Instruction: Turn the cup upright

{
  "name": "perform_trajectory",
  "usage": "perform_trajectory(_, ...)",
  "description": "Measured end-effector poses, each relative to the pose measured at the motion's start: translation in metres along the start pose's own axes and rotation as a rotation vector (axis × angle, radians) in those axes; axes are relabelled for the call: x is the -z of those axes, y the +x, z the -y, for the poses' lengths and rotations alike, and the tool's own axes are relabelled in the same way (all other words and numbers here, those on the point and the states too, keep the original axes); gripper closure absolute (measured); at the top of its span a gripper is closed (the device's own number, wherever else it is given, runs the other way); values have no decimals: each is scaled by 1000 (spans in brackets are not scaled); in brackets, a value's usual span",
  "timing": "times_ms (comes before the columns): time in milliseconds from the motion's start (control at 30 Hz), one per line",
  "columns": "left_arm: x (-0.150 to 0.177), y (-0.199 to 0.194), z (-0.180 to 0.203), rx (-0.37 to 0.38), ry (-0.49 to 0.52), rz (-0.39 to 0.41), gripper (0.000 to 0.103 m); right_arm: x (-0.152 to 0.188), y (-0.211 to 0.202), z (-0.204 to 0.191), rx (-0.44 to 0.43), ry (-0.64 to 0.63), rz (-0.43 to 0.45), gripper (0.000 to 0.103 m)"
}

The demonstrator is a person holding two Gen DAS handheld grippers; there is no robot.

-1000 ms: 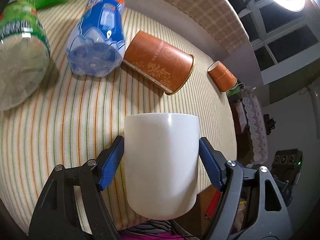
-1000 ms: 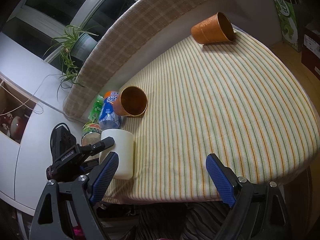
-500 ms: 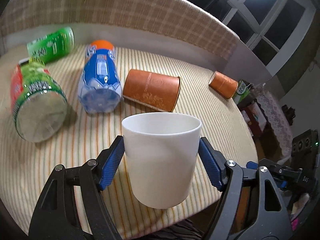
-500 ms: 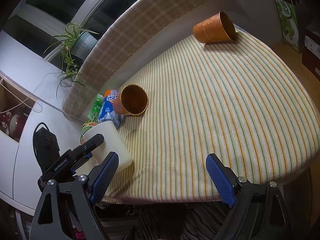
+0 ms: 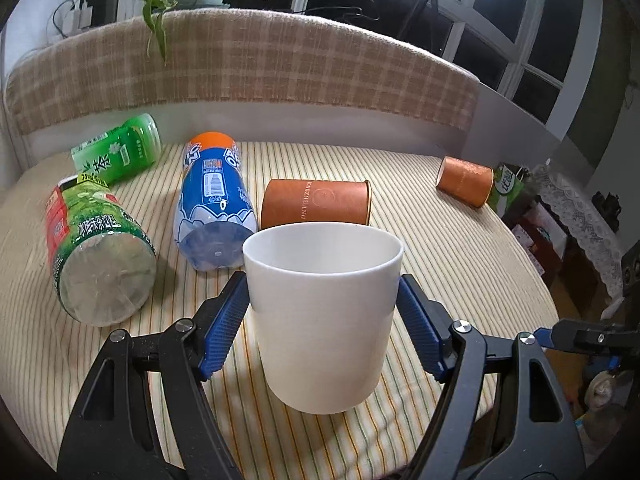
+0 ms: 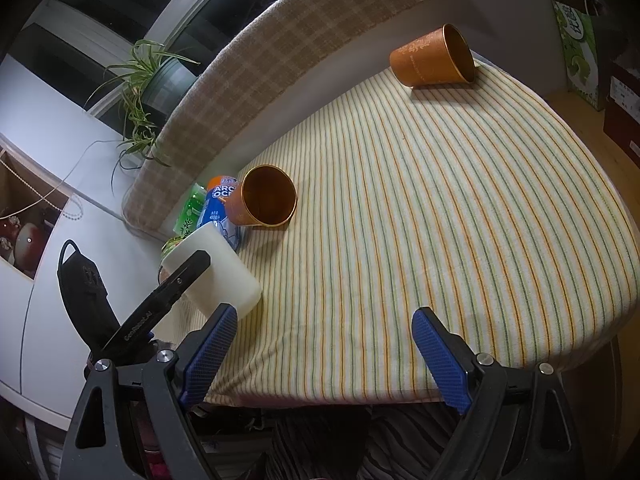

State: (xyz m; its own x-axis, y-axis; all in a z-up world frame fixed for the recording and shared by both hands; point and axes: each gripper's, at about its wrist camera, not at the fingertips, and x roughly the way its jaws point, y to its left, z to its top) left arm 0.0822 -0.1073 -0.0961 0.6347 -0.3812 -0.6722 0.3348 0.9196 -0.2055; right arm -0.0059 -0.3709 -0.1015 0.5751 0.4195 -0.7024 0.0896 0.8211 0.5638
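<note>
My left gripper (image 5: 323,312) is shut on a white cup (image 5: 322,316), with a blue pad on each side. The cup stands mouth up with its base at the striped cloth near the table's front edge. In the right wrist view the white cup (image 6: 218,270) shows at the left with the left gripper's black finger across it. My right gripper (image 6: 322,356) is open and empty over the front edge of the table (image 6: 440,208).
Two orange paper cups lie on their sides, one mid-table (image 5: 316,202), one at the far right (image 5: 464,180). A blue bottle (image 5: 214,208) and two green bottles (image 5: 98,248) (image 5: 118,154) lie at the left. A checked padded backrest (image 5: 256,76) runs behind.
My left gripper has rotated the white cup from tilted away to upright, mouth up, and lowered it toward the cloth. My right gripper has stayed in place, open.
</note>
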Motion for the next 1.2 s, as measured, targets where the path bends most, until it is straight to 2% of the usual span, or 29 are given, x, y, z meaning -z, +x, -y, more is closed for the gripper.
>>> perform_trajectory(400, 12, -14, 6, -5, 42, -3, 26, 2, 1, -6, -1, -12, -1, 12)
perform_trajectory(633, 19, -20, 4, 19, 28, -19, 26, 4, 3, -13, -2, -24, -3, 12)
perform_trajectory(800, 23, -19, 3, 70, 11, -51, 23, 5, 4, -16, -4, -31, -4, 12)
perform_trajectory(1200, 31, -16, 2, 79, 3, -76, 17, 8, 5, -24, -9, -61, -8, 12)
